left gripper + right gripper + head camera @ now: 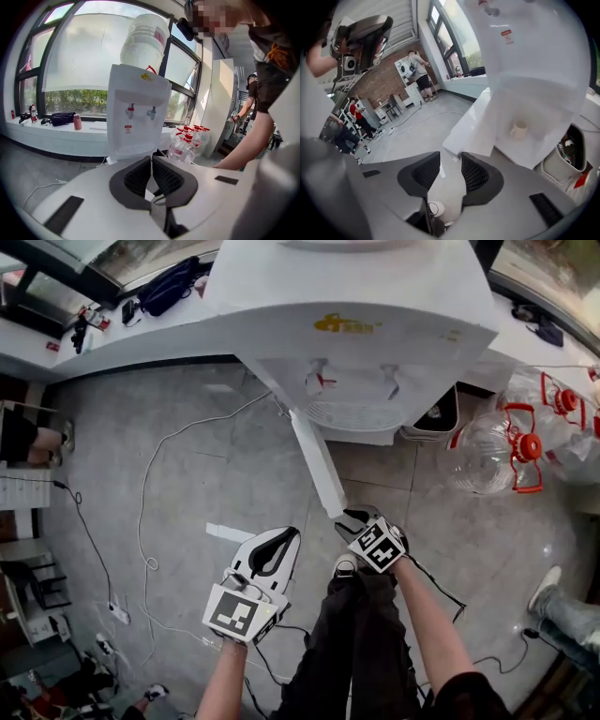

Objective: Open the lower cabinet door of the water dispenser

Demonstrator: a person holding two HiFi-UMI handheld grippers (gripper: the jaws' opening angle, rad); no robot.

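Right gripper: jaws part open with nothing between the pads, only floor in the gap, so it's empty. Left gripper: jaws together, holding nothing.

Key relation: the lower cabinet door lies just ahead of the right jaw tips. Its near free corner is almost at the gap, not visibly touched. It is already swung wide. The panel stands upright and runs straight away from the tips to its hinge side on the water dispenser. The head view shows it edge-on, a narrow white strip from the dispenser base to the right gripper.

Right hand is clearly nearer. The left gripper sits off to its left and further back from the door, pointing at the dispenser front.

The open cabinet is ahead-right of the right jaws, with a pale cup on its shelf. My read: the opening is basically done. Any further swing means pushing the free edge leftward from the right tips.

Further out:
- Grey tiled floor with a white cable trailing well left of both grippers.
- Empty water bottles with red caps on the floor, right of the dispenser.
- Window ledge beyond, with a dark bag on it.
- Other people in the room, far left.
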